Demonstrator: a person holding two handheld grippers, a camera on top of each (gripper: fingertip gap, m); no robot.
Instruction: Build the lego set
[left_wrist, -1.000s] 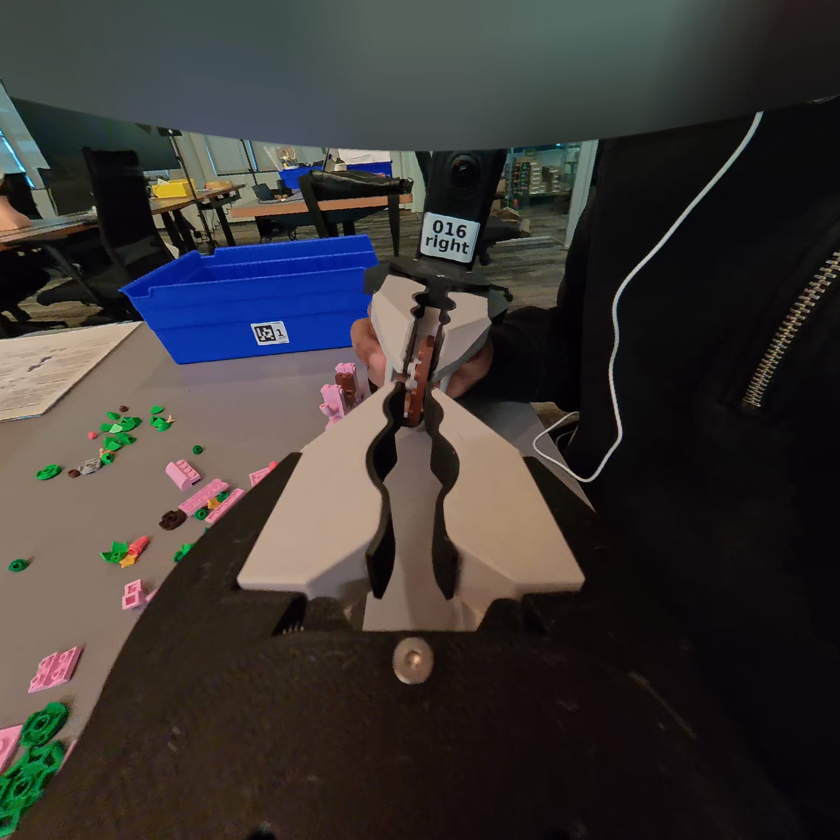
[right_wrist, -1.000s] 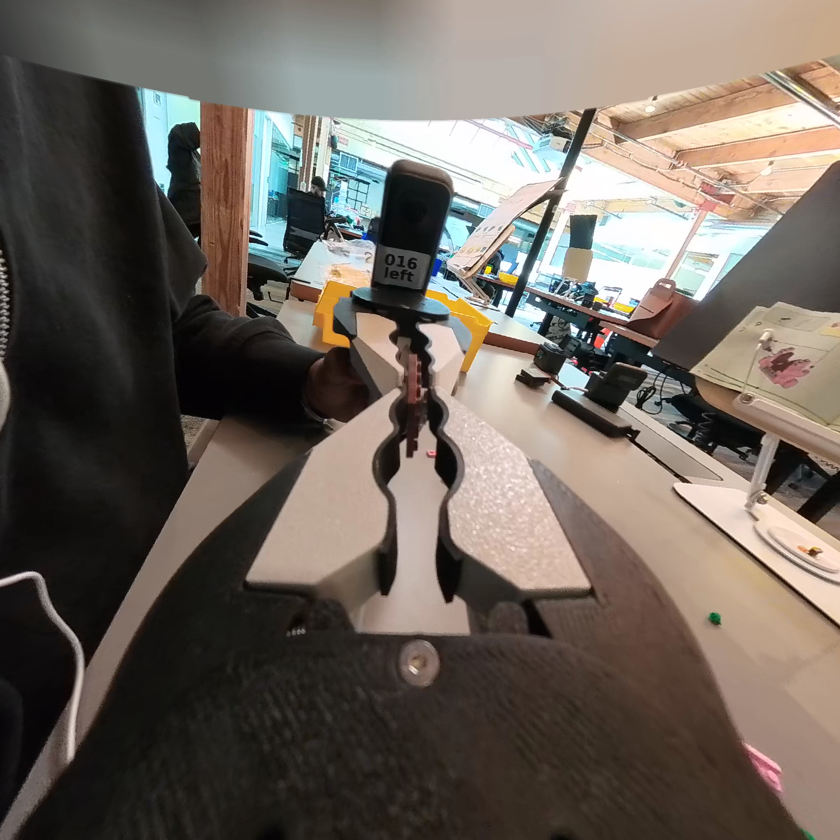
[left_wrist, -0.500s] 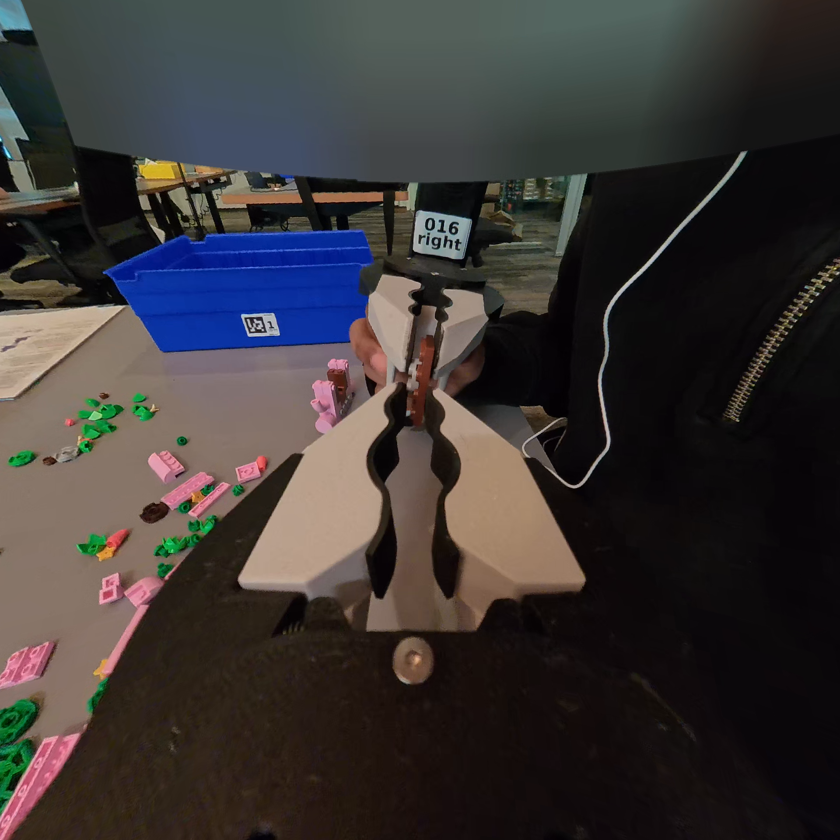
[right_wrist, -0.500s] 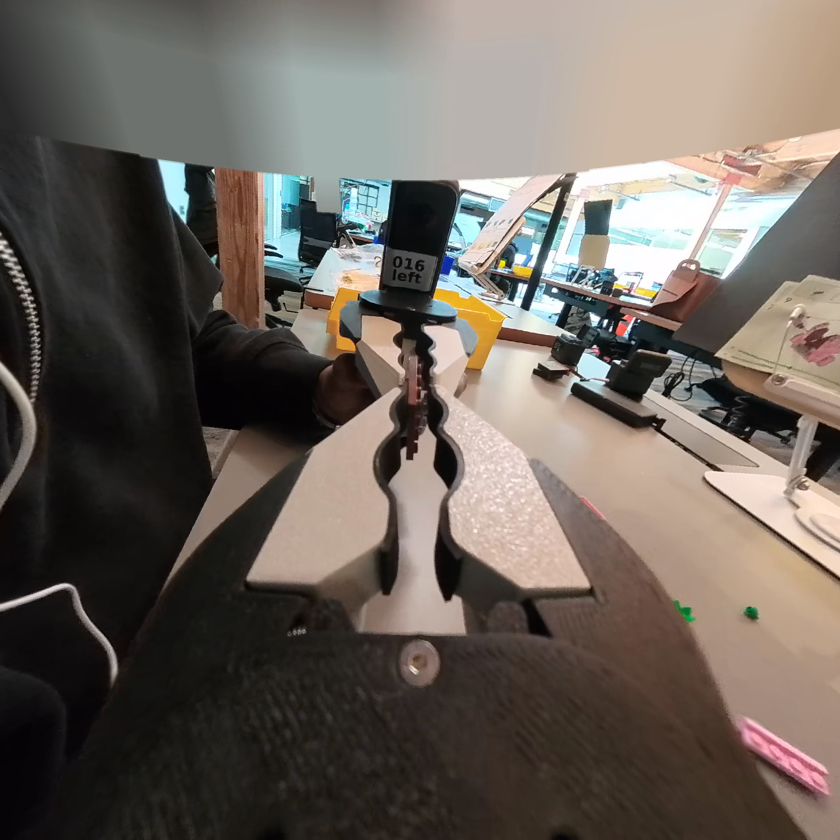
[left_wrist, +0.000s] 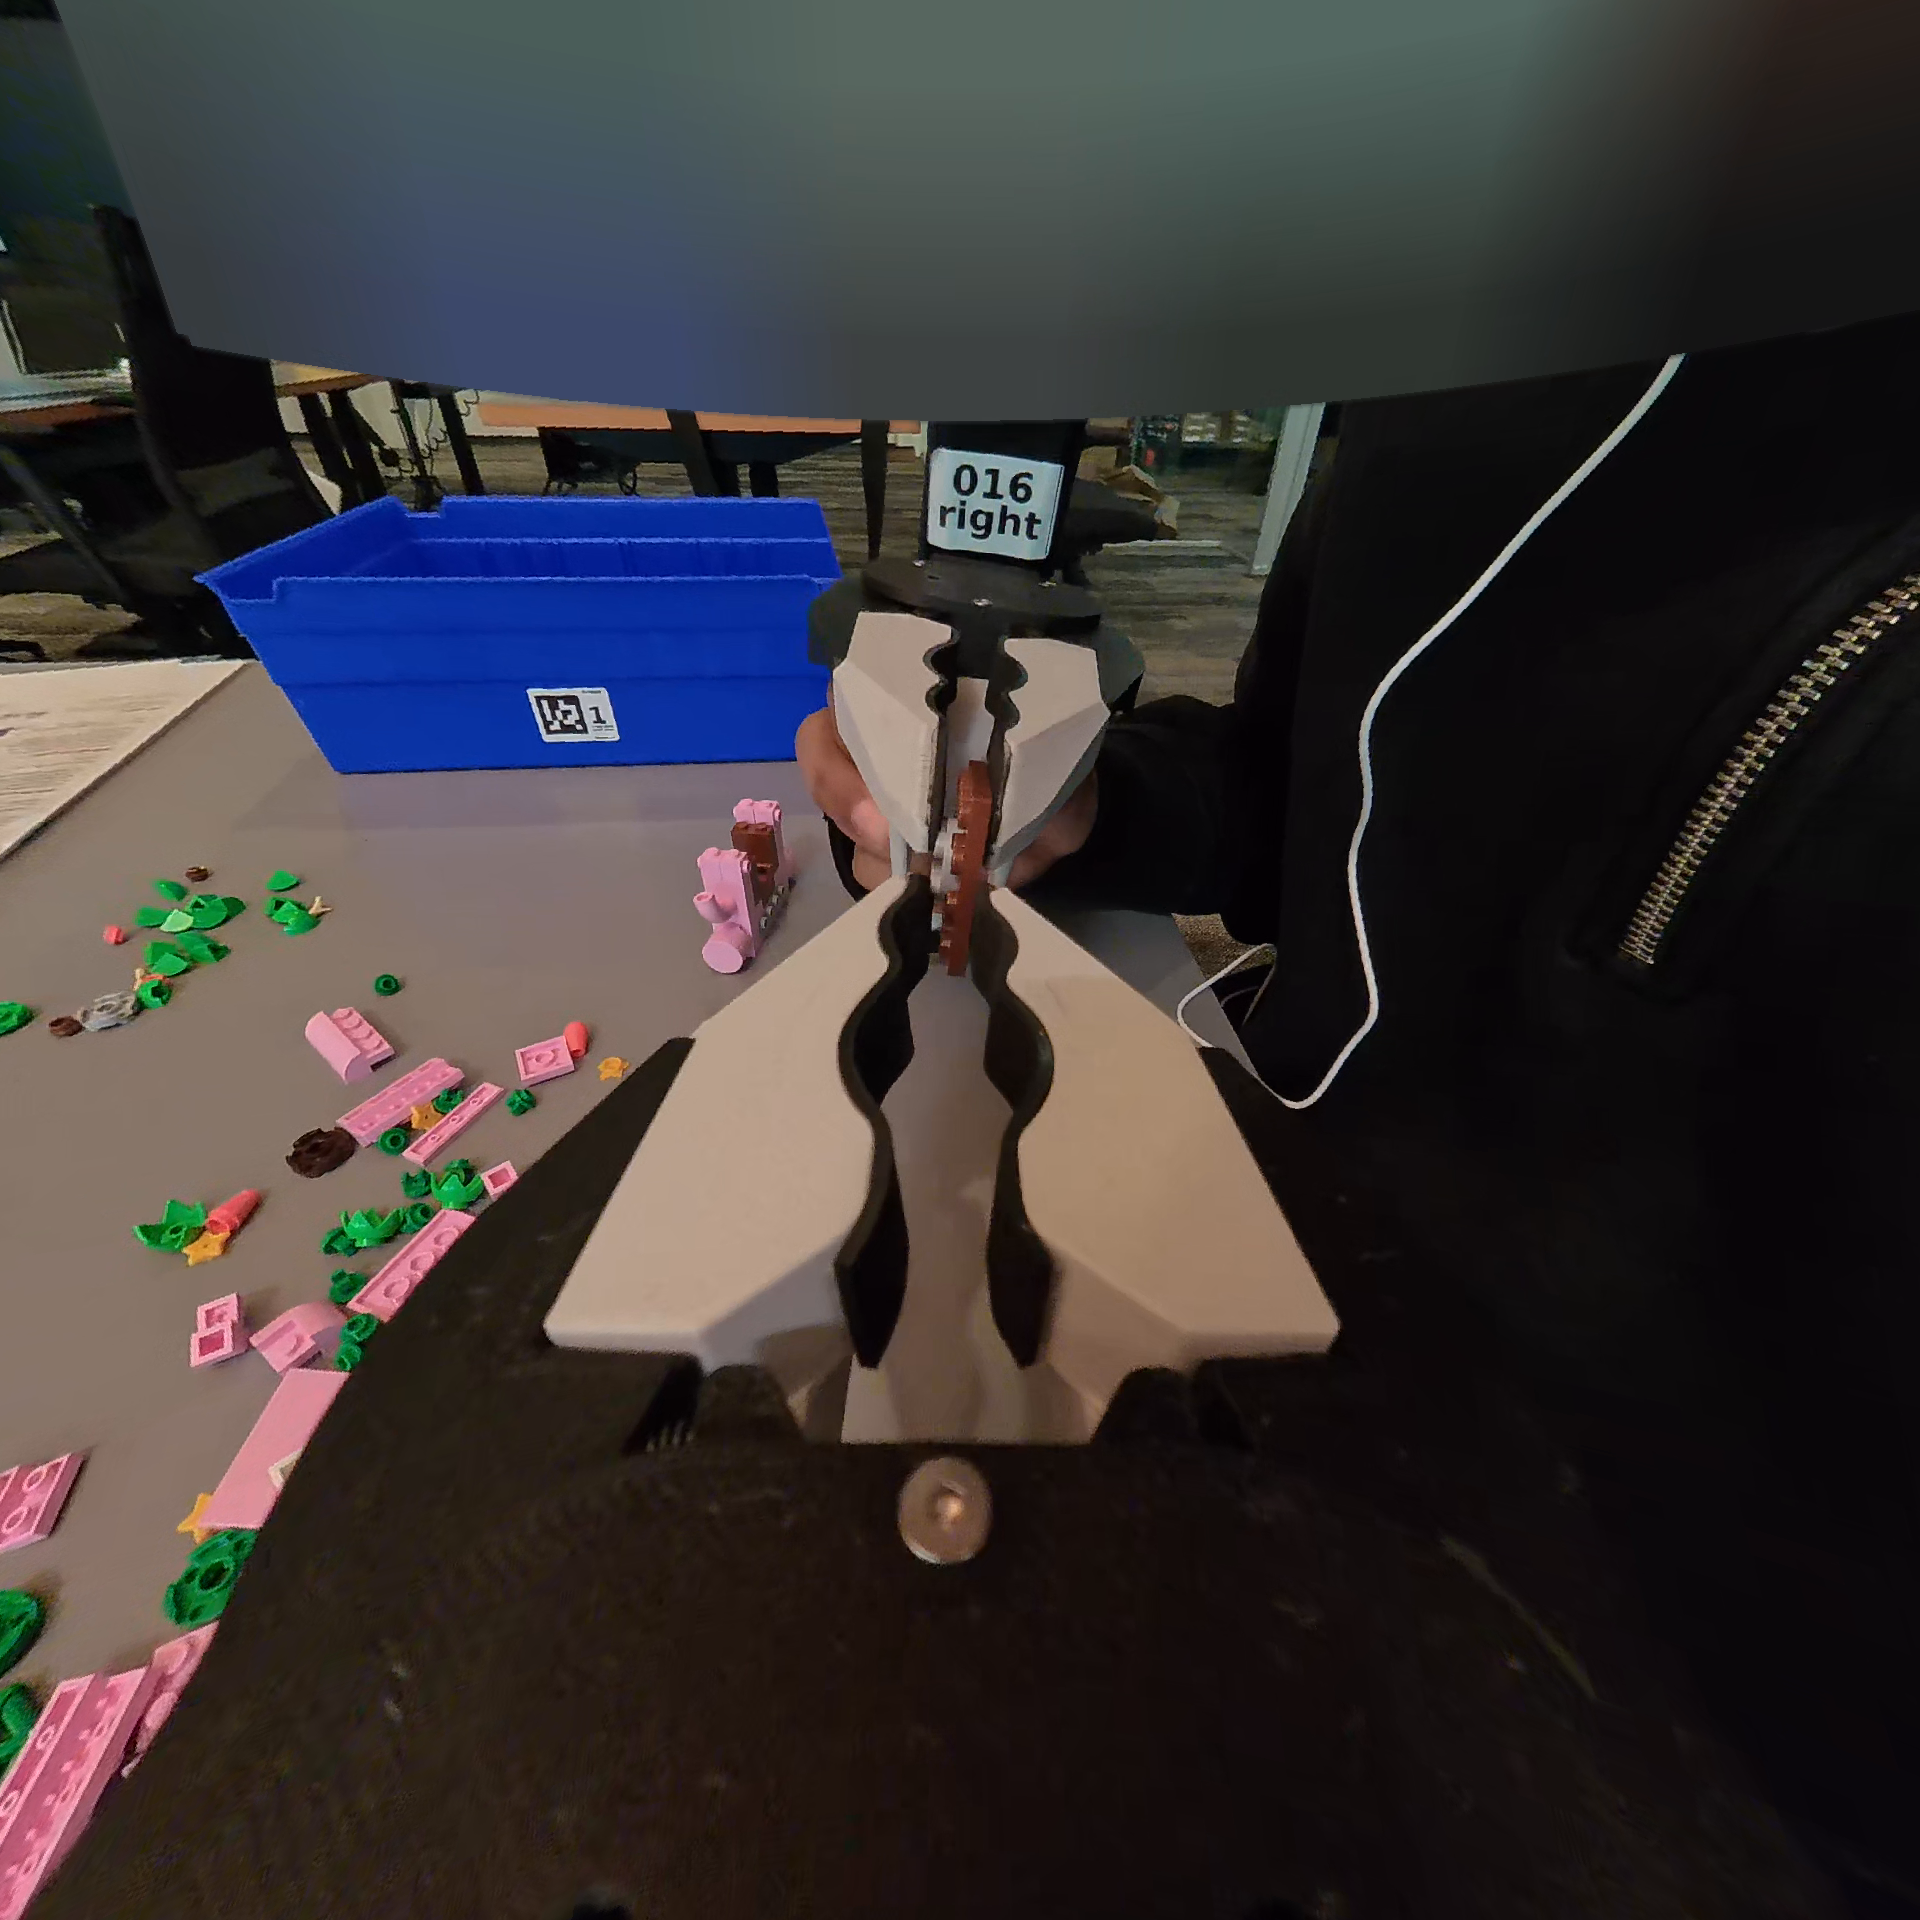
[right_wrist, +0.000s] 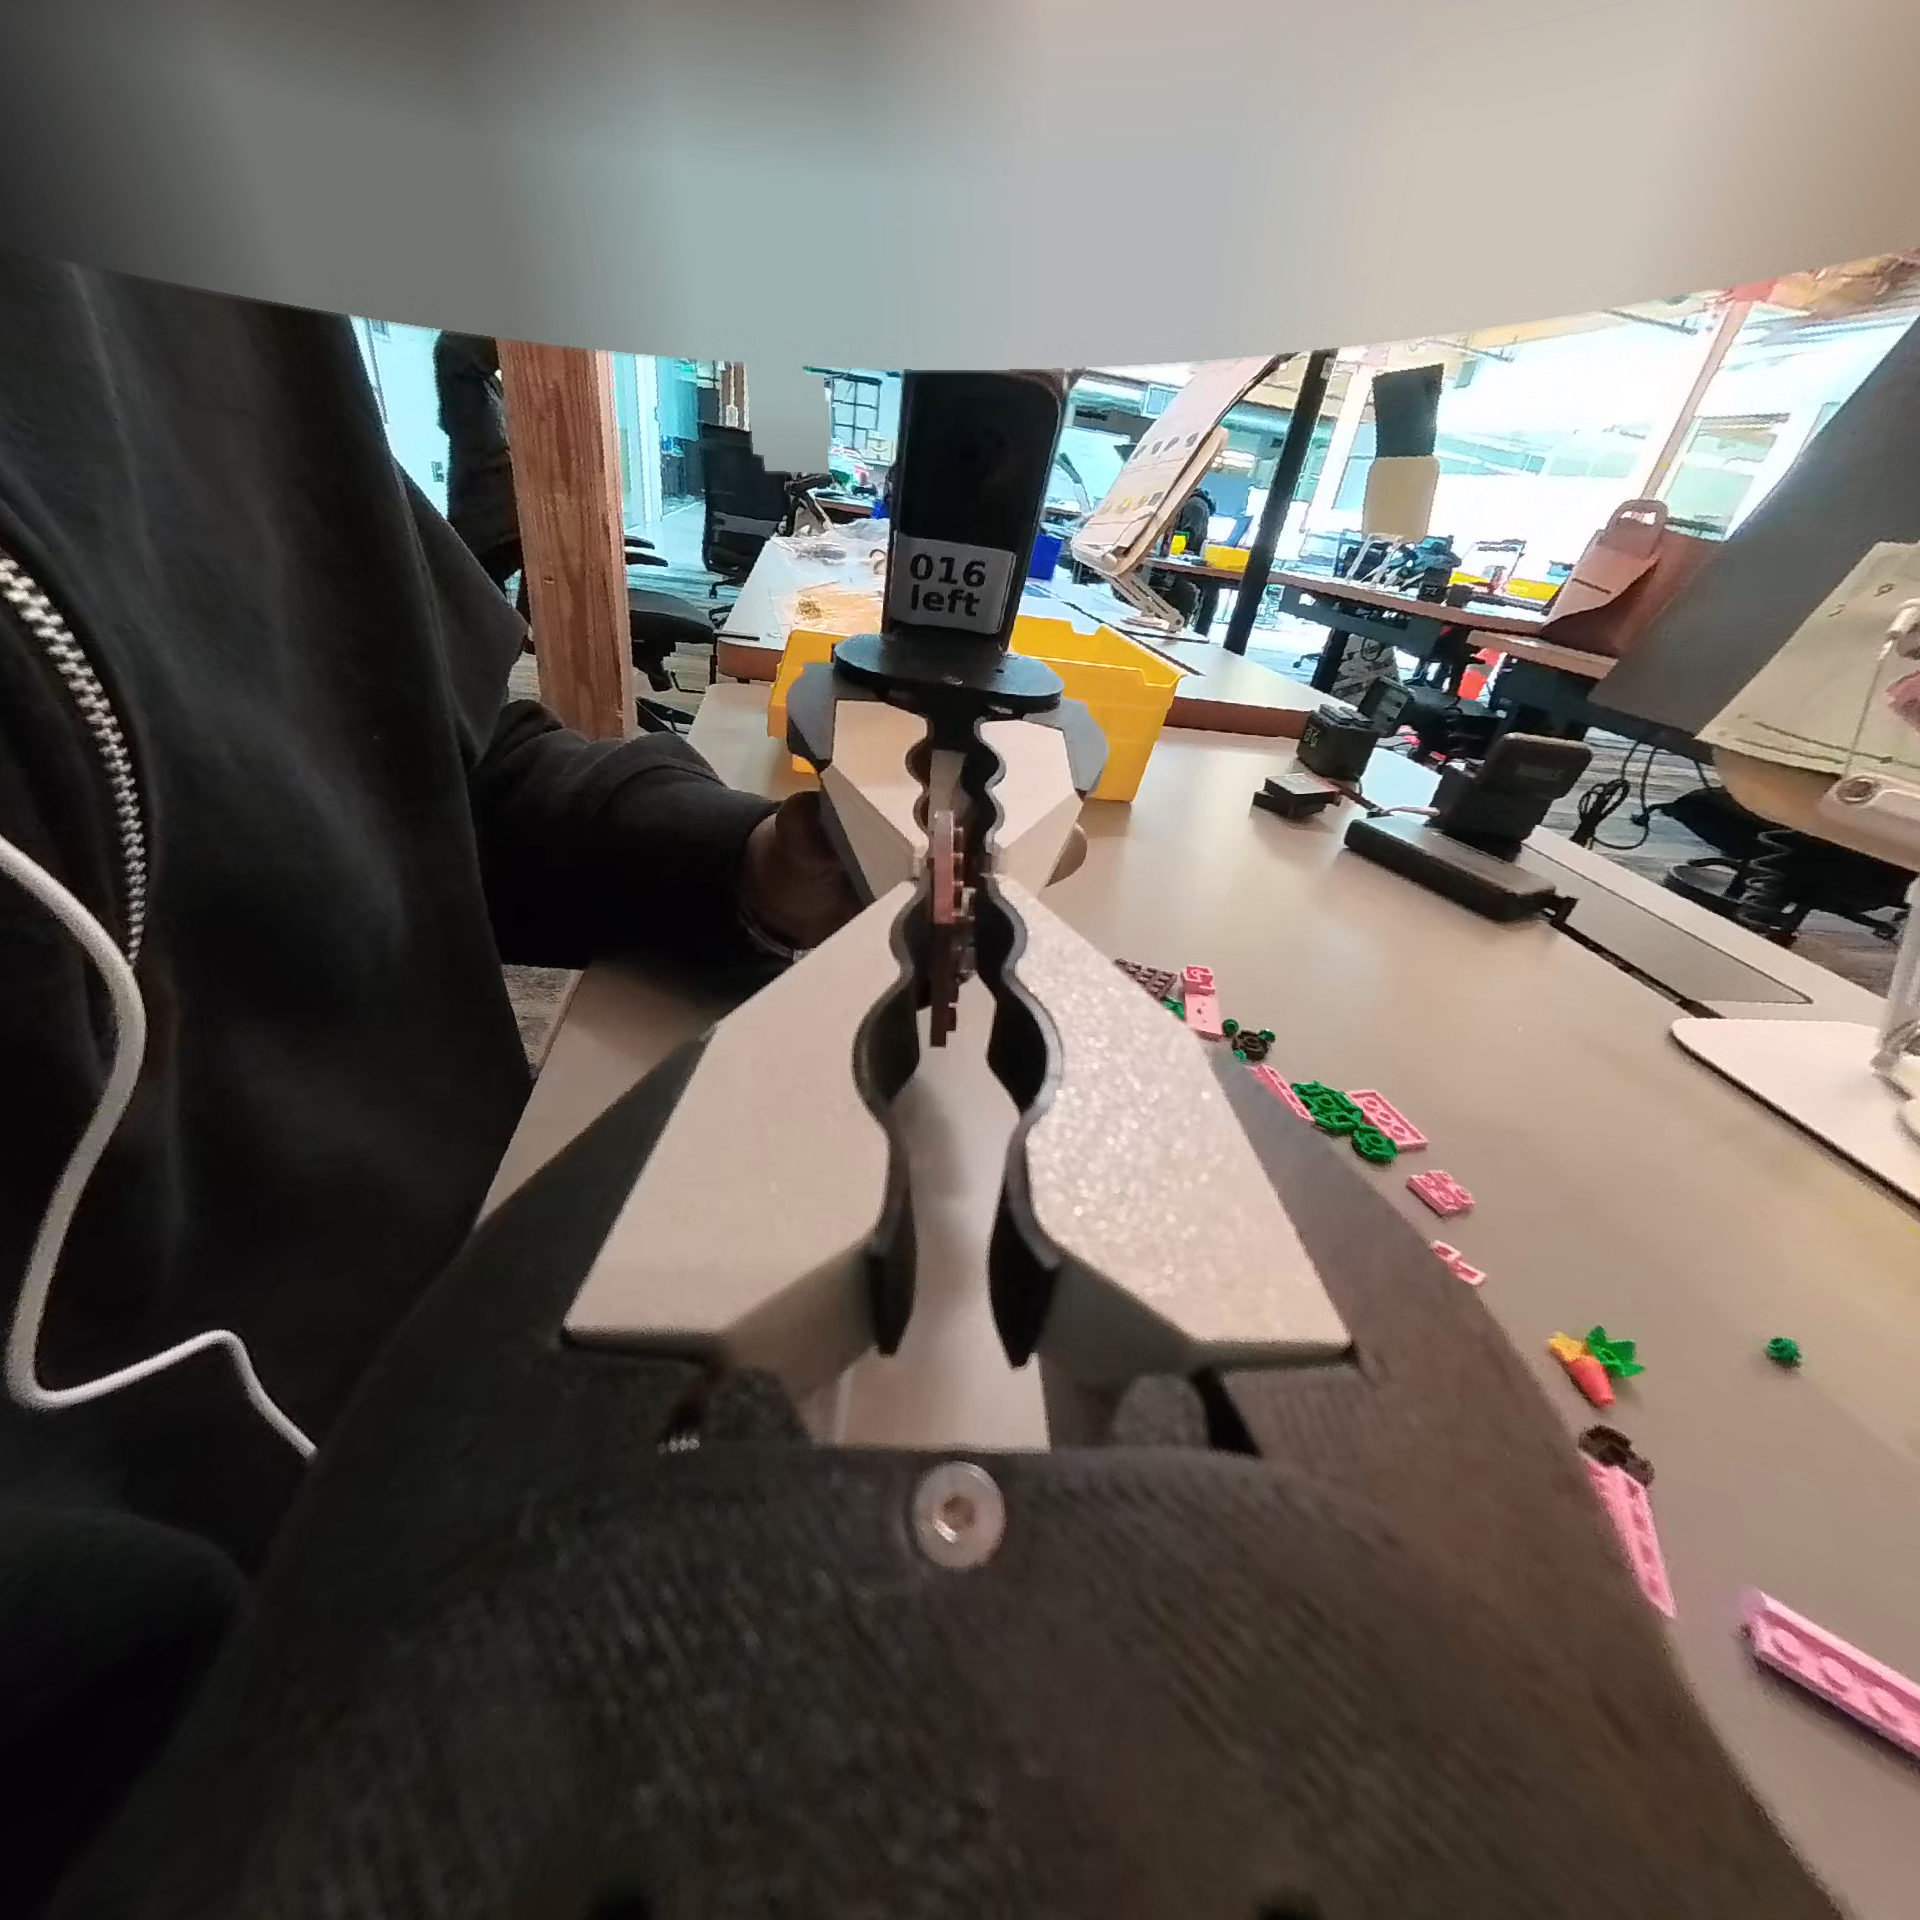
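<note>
My left gripper (left_wrist: 954, 902) and my right gripper (right_wrist: 948, 920) meet tip to tip above the table's near edge. Both are shut on one small assembly: a brown lego plate (left_wrist: 971, 831) with a light grey piece (left_wrist: 943, 854) pressed against its side. In the right wrist view the brown plate (right_wrist: 943, 1013) lies between my own fingers and a pale round piece (right_wrist: 942, 857) sits between the left gripper's fingers. A hand holds each gripper. A pink and brown partial build (left_wrist: 743, 894) stands on the grey table (left_wrist: 520, 862) left of the tips.
Loose pink plates (left_wrist: 400, 1101) and green leaf pieces (left_wrist: 187, 920) lie scattered on the table, and more show in the right wrist view (right_wrist: 1351, 1112). A blue bin (left_wrist: 540, 634) stands behind them, a yellow bin (right_wrist: 1091, 665) at the far end. The person's black jacket (left_wrist: 1610, 831) is close by. Both grippers' tips are close together, under 4 cm apart.
Both wrist views have tilted down, so more of the table and its loose pieces shows. The grippers stay tip to tip, shut on the same assembly.
</note>
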